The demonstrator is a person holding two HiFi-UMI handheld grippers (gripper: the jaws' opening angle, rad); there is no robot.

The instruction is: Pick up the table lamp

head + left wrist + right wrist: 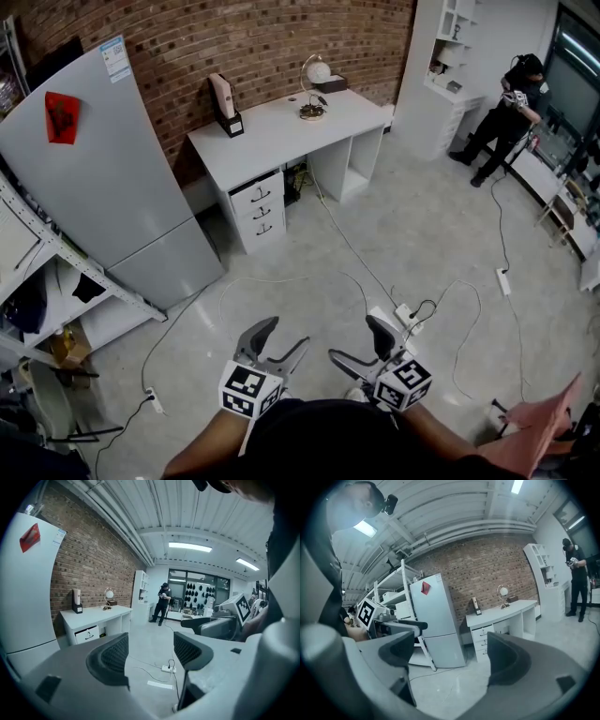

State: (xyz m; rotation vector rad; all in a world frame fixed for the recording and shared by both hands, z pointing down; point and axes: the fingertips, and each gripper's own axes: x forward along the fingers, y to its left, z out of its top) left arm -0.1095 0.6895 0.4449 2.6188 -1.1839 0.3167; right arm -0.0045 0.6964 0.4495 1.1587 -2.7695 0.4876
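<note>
a: what's the room like?
b: wide grey floor (412, 216), with a brick wall (244, 37) at the back. a grey fridge (103, 178) stands against the wall on my left, with a red tag (62, 117) on its door. there's a metal rack (56, 281) left of the fridge.
a: desk?
b: white desk (272, 131), right of the fridge and against the brick. drawers (258, 208) sit under its left half. tall white shelving (450, 47) stands further right. a person (506, 108) in dark clothes is beyond that, well apart from me.
a: claws?
b: left claw (284, 336) is spread, nothing between the pads. right claw (356, 339) is spread too, also empty. both are low in front of me over bare floor, just beside each other, pointing away from me.
a: lamp?
b: table lamp (318, 73) stands upright on the desk's right end, a round white globe on a curved arm. a dark box (330, 83) sits just beside it. the lamp is well apart from both claws, untouched.
a: anything else?
b: an upright holder (225, 105) with a dark base stands on the desk's left end. white cables (347, 246) trail over the floor from the desk to a power strip (405, 317) near my right claw.
</note>
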